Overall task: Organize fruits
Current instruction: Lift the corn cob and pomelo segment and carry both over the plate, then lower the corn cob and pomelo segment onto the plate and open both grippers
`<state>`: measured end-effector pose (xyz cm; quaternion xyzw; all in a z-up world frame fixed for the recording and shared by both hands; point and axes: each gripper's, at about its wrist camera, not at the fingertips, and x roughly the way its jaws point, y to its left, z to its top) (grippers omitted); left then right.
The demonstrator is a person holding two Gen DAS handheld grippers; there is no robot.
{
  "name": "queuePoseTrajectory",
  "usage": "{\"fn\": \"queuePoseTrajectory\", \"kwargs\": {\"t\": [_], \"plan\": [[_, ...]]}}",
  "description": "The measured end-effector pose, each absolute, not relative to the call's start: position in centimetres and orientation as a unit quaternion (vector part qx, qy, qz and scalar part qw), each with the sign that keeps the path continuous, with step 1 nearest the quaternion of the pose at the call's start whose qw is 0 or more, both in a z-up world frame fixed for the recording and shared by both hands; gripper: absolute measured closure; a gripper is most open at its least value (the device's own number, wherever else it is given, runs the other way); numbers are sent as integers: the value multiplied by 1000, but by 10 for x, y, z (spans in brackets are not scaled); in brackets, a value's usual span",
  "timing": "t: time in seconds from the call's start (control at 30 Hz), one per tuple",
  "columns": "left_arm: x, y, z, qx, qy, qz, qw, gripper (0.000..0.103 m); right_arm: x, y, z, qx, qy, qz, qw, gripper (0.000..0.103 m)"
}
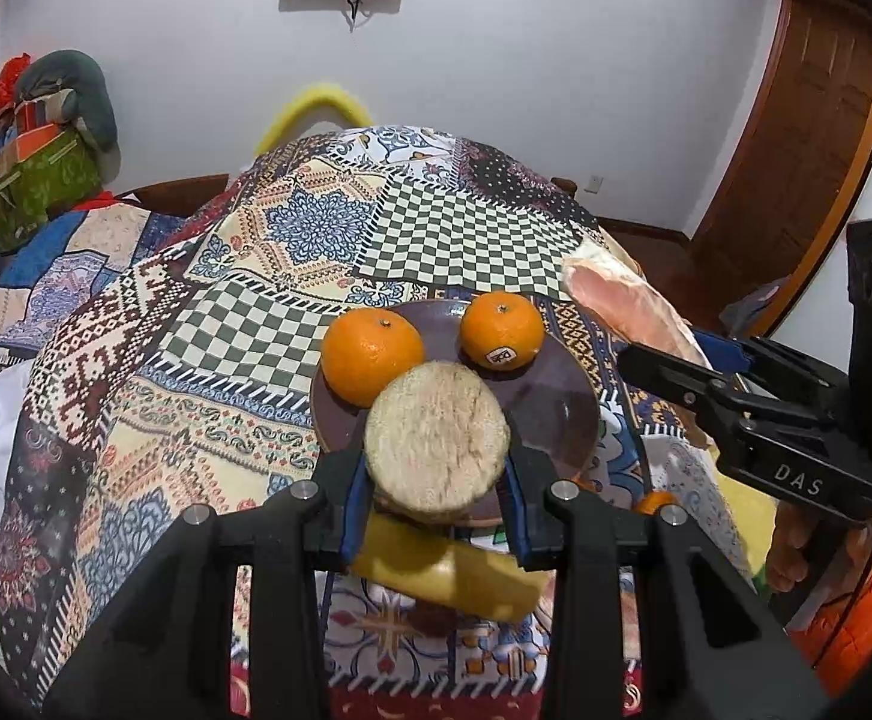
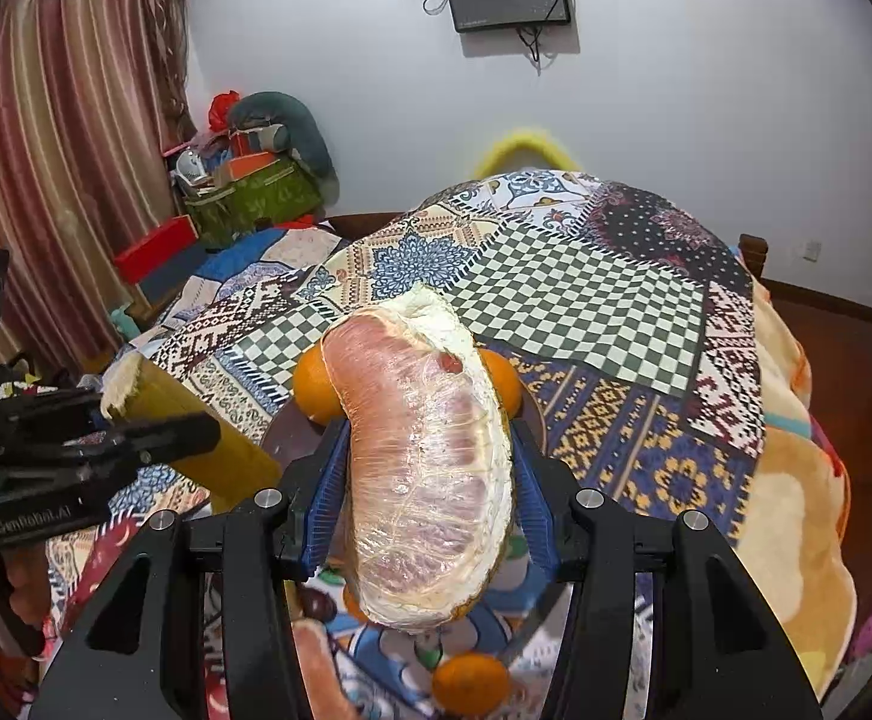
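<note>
Draping a table (image 1: 267, 324) by a white wall (image 1: 526, 90), patchwork cloth (image 1: 436, 228) underlies left claw (image 1: 436, 516) gripping sugarcane (image 1: 436, 438), right claw (image 2: 423, 516) gripping pomelo (image 2: 423, 450).

home | patchwork tablecloth (image 1: 291, 252) – curtains (image 2: 57, 168) – wooden door (image 1: 796, 150)

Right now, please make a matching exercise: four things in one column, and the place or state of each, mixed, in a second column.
Things:
1. yellow fruit piece
2. wrapped pomelo wedge
3. orange with sticker
4. loose orange

Places or states:
A. lying on the brown plate
B. held in the right gripper
C. lying on the patterned cloth, off the plate
D. held in the left gripper

Pairs: 1-D, 2-B, 3-A, 4-C
</note>
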<state>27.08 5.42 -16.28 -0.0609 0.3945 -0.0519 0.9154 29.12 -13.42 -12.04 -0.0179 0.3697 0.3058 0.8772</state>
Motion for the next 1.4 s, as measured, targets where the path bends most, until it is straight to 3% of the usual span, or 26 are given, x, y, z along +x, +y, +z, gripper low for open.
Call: {"fn": "queuePoseTrajectory", "kwargs": {"t": [1.03,1.4], "plan": [[354,58,-198,-76,437,-54,894,67,338,-95,-161,-80,432,312,842,53],[350,54,-183,-62,426,-52,901,66,331,-101,-148,-82,419,313,848,52]]}}
